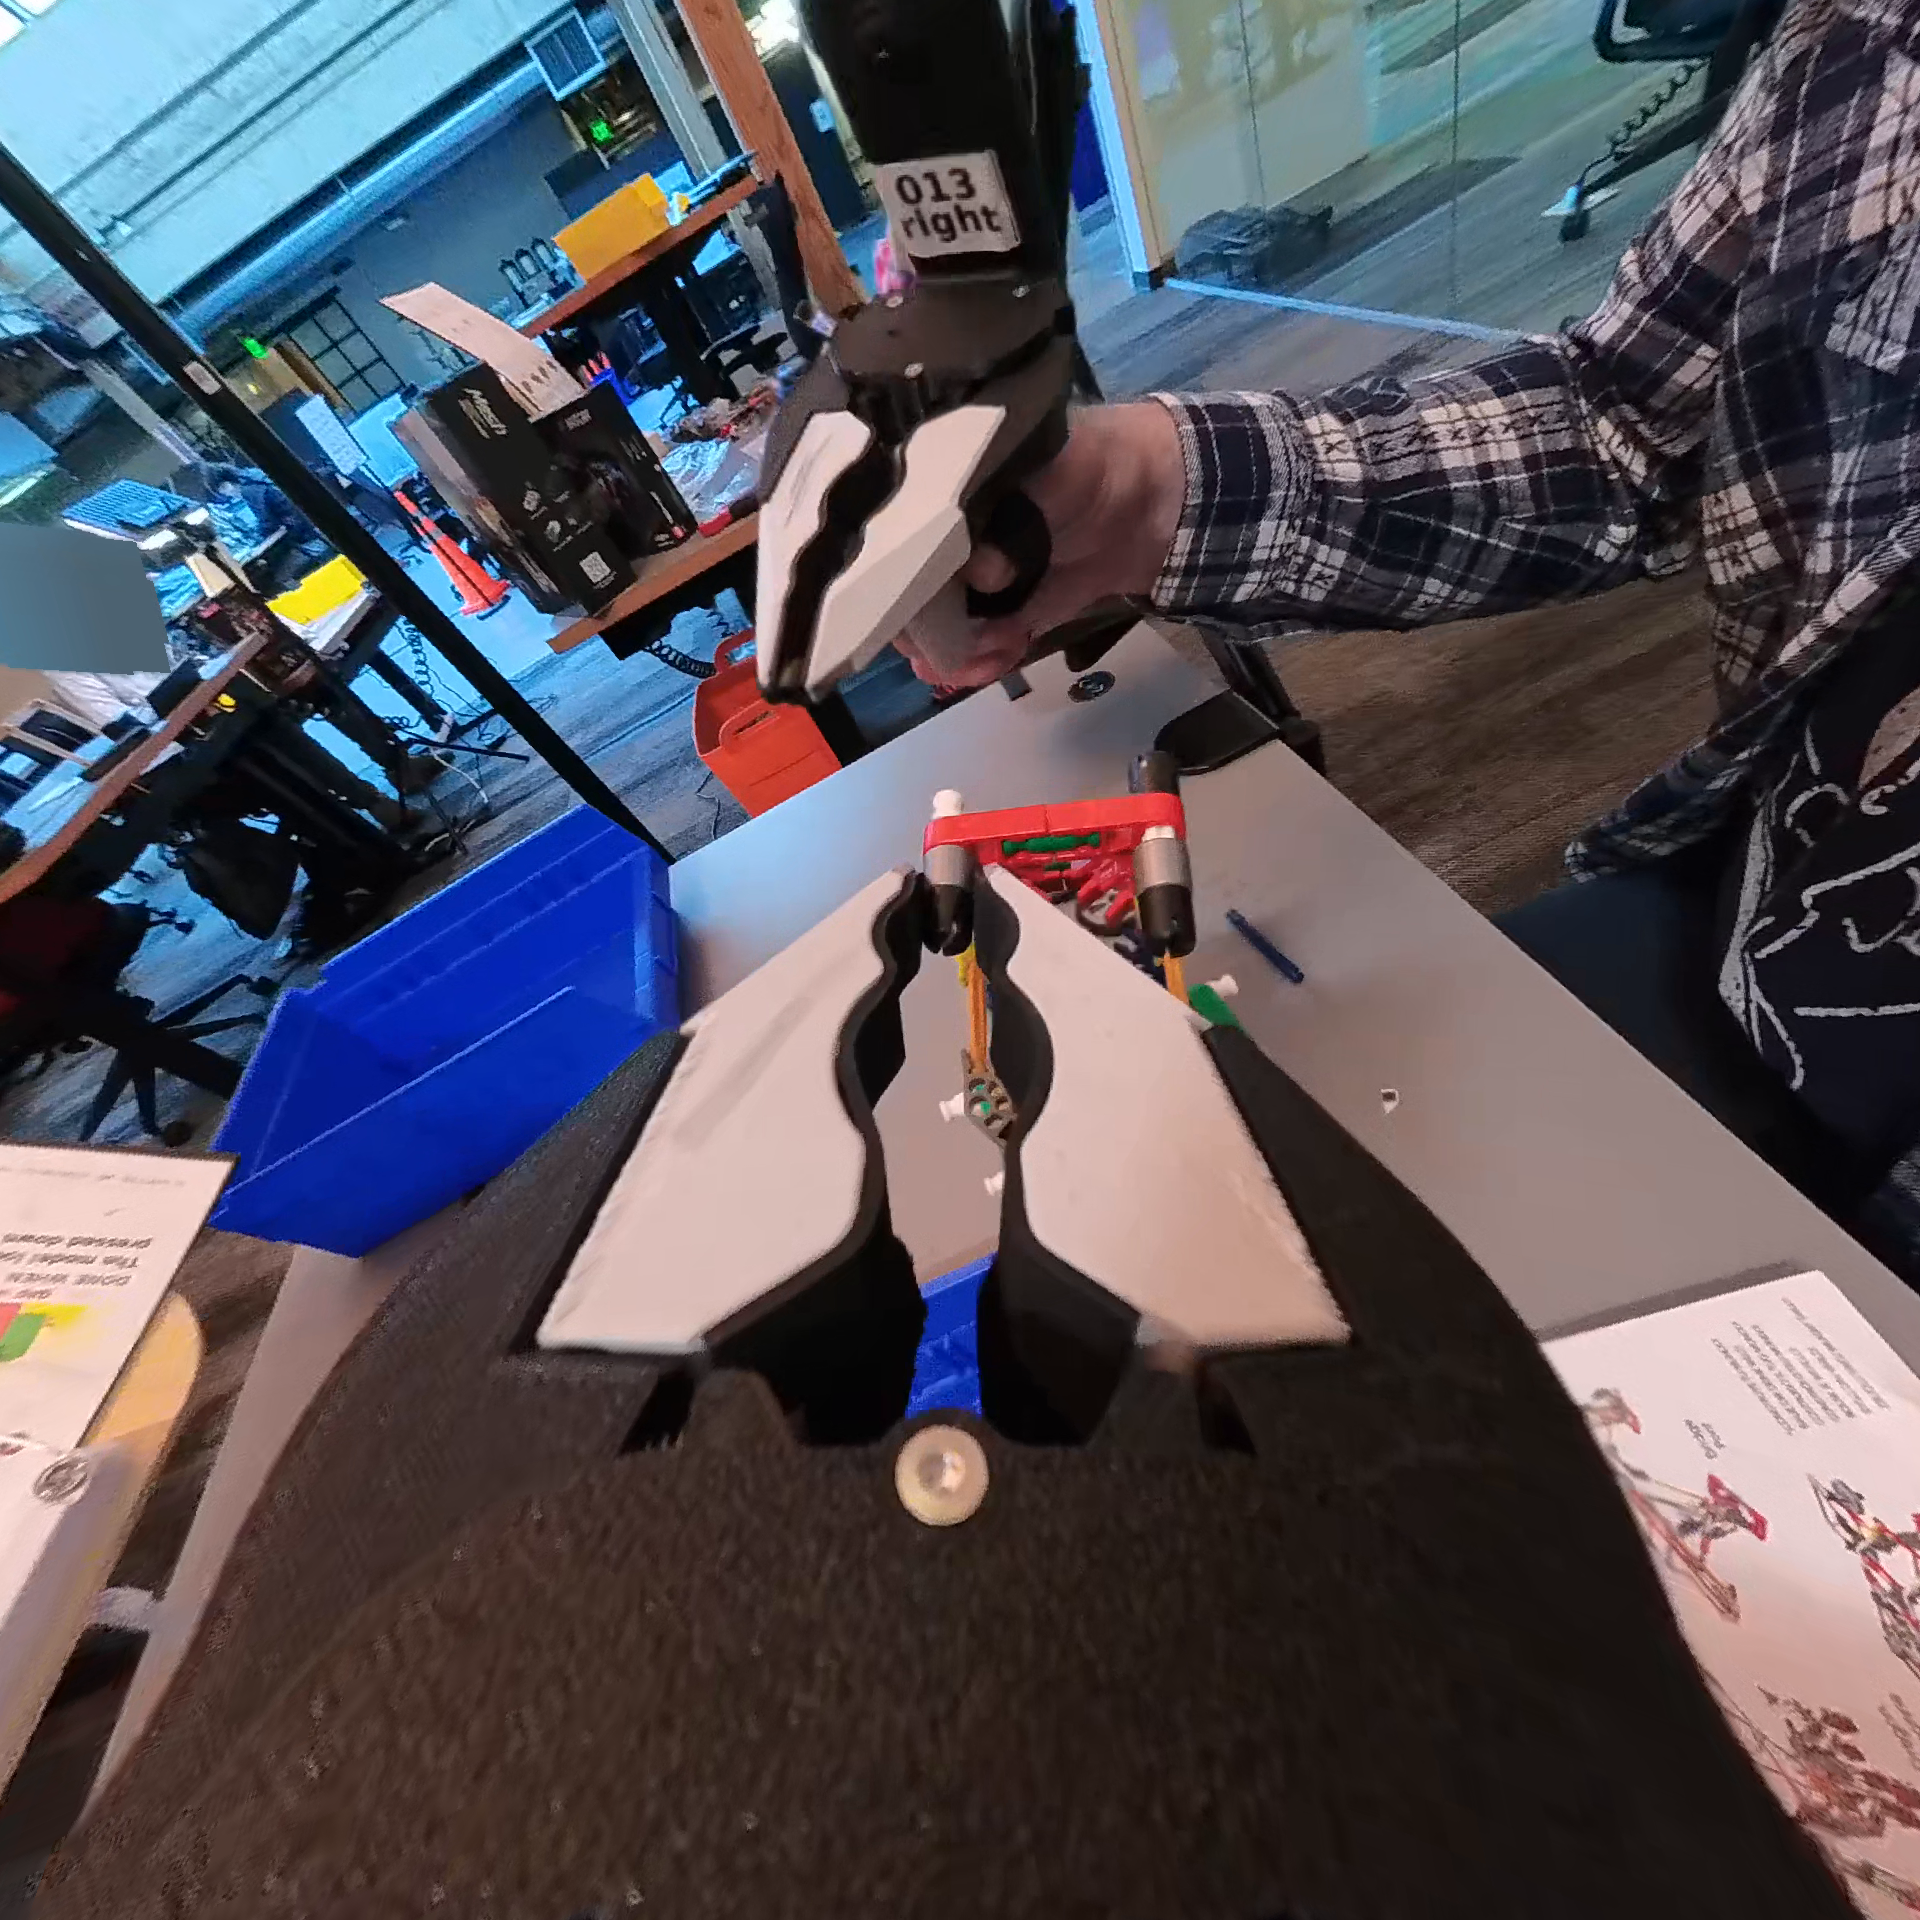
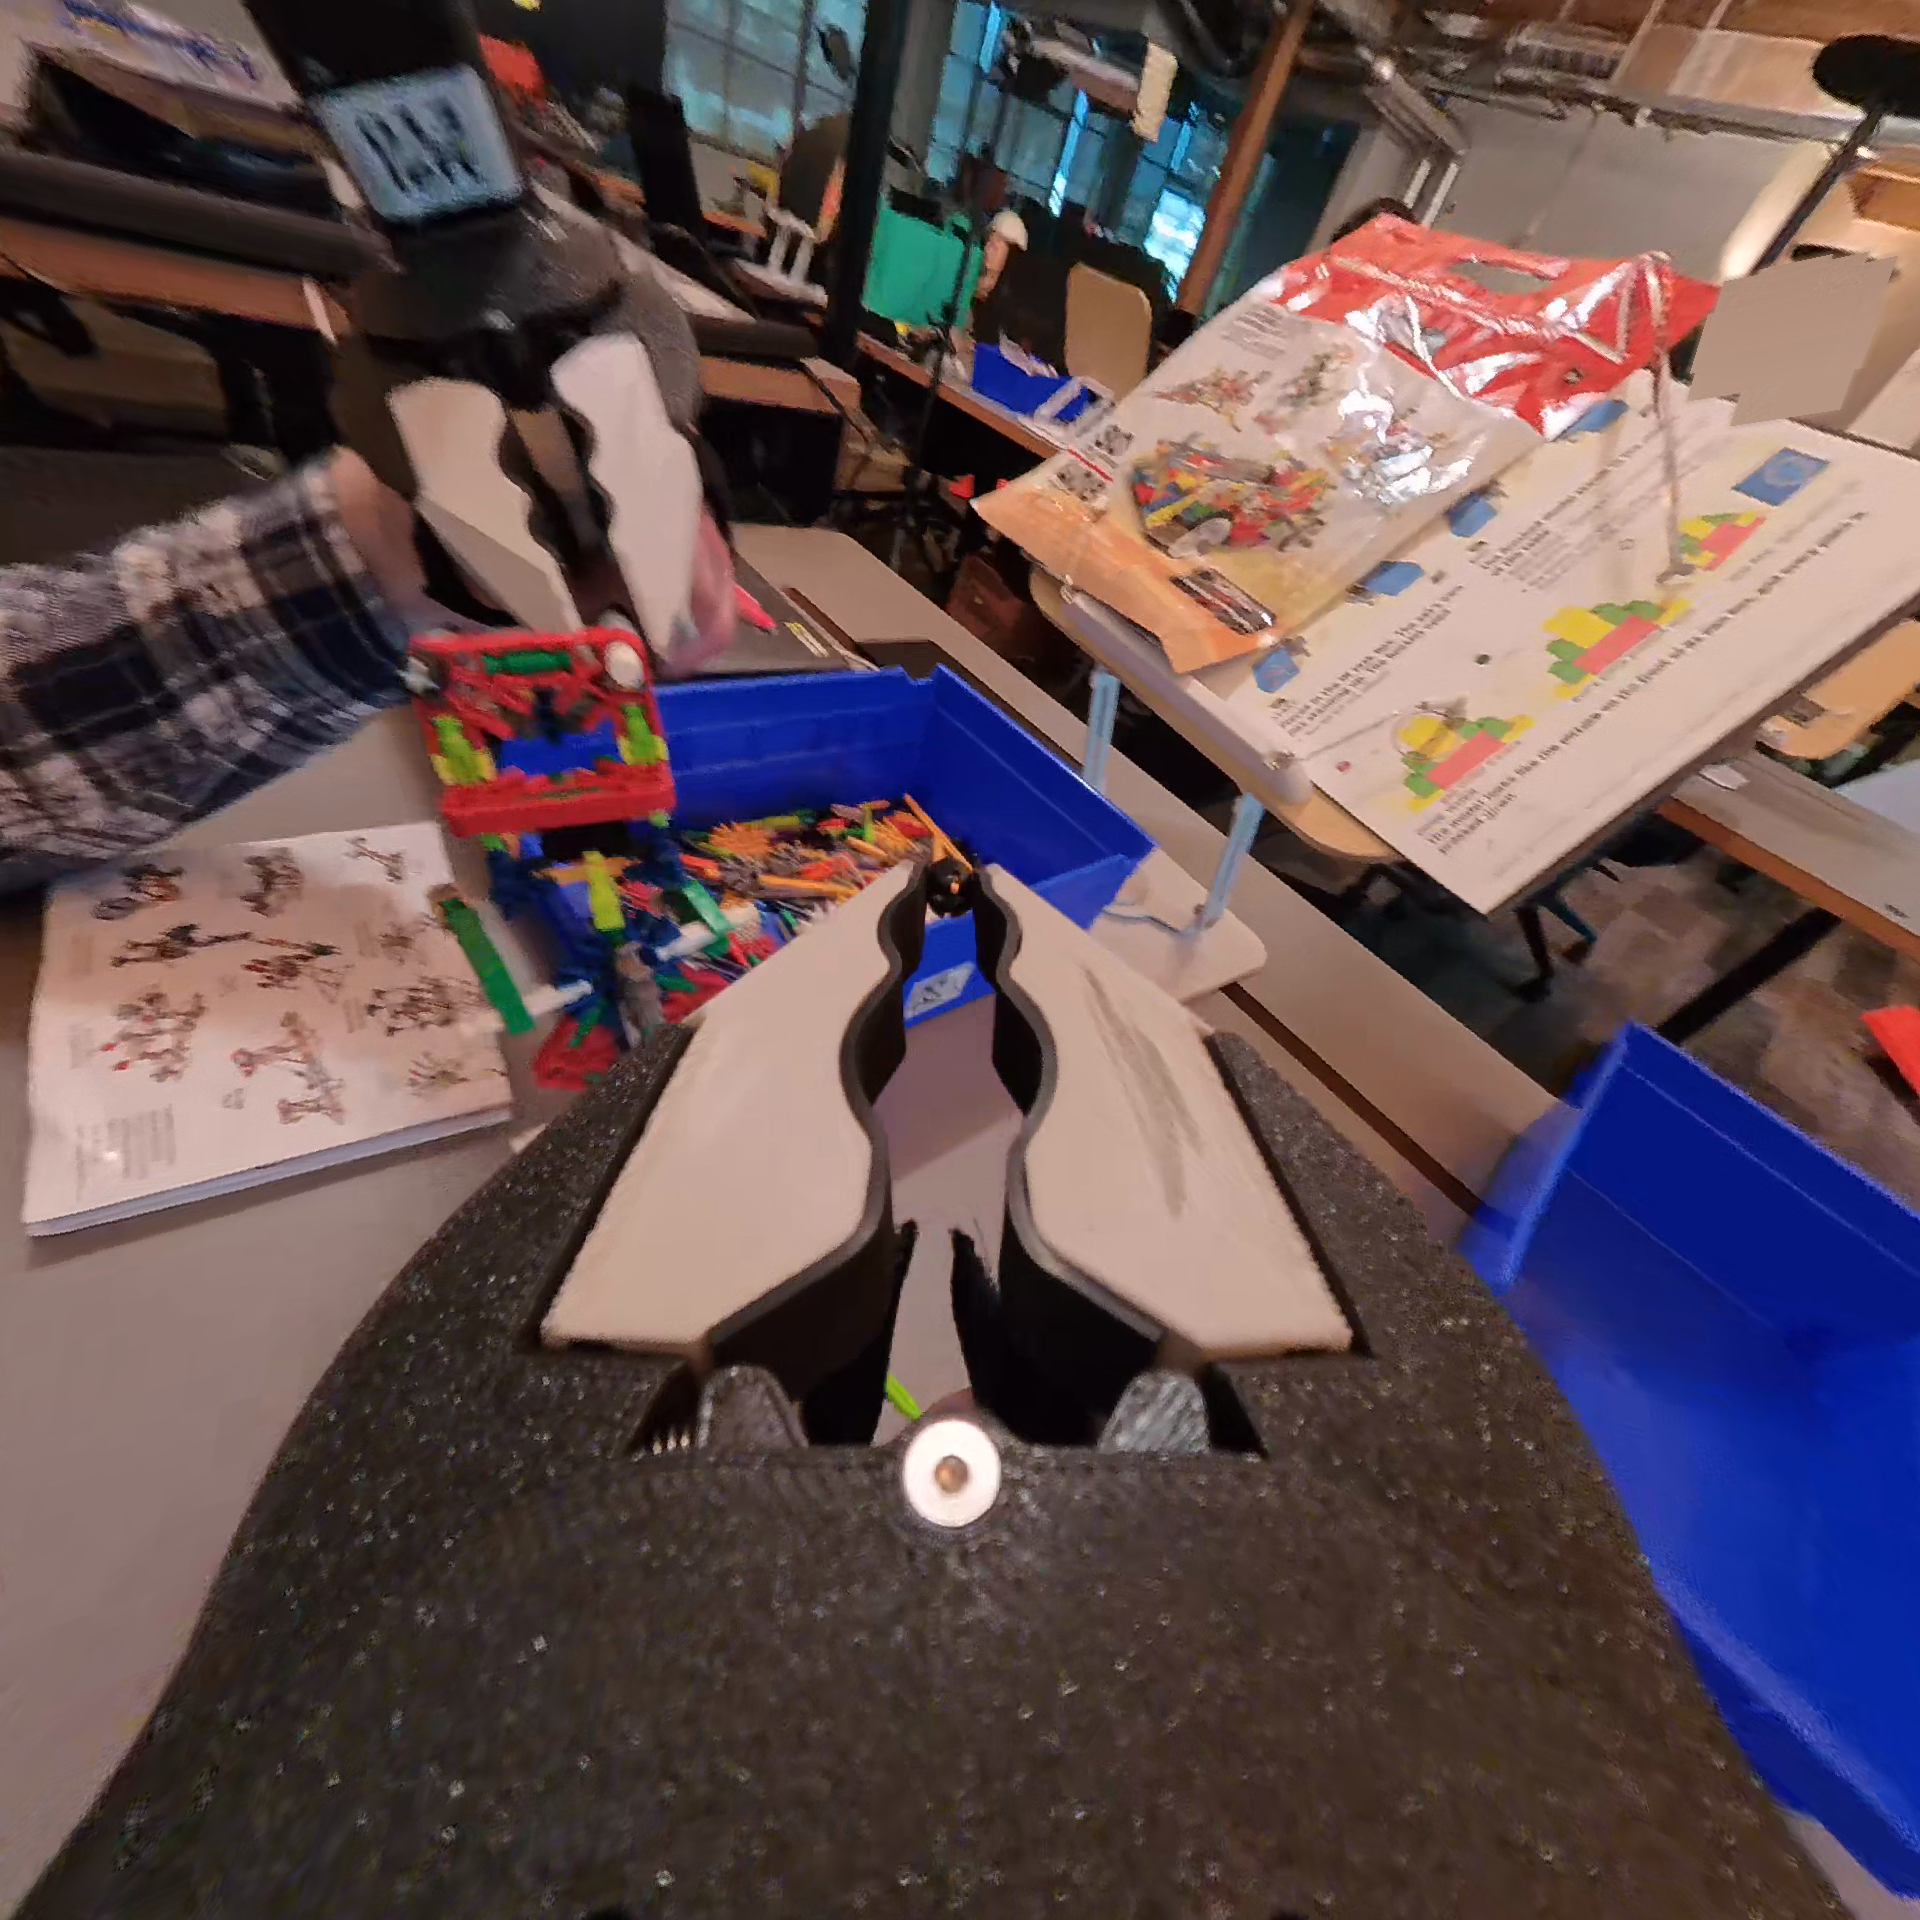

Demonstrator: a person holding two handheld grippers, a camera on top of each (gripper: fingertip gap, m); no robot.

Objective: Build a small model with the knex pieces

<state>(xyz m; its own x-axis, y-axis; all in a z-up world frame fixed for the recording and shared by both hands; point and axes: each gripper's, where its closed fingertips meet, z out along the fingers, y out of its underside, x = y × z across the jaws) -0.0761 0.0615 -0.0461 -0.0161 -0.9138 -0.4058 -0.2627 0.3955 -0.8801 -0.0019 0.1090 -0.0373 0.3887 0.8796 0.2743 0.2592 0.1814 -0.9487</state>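
Grey tabletop carries a multicoloured rod-and-connector construction model, topped by a red frame and fitted with grey cylindrical sleeves. The left gripper is seen closed on the black end of the model's left grey sleeve, its tips almost together with only that piece between them. In the right wrist view the same model stands at the near-left edge of a blue bin filled with loose rods and connectors, with the left gripper above it. The right gripper is closed to a narrow gap on a small black round piece, held in the air over the near side of that bin; in the left wrist view this gripper is raised above the far table edge, gripped by a hand in a plaid sleeve. A thin blue rod lies loose on the table just right of the model. An open instruction booklet lies flat at the left of the model. A second blue bin sits at the near right. A tilted stand with printed sheets and a plastic bag is located at the far right.
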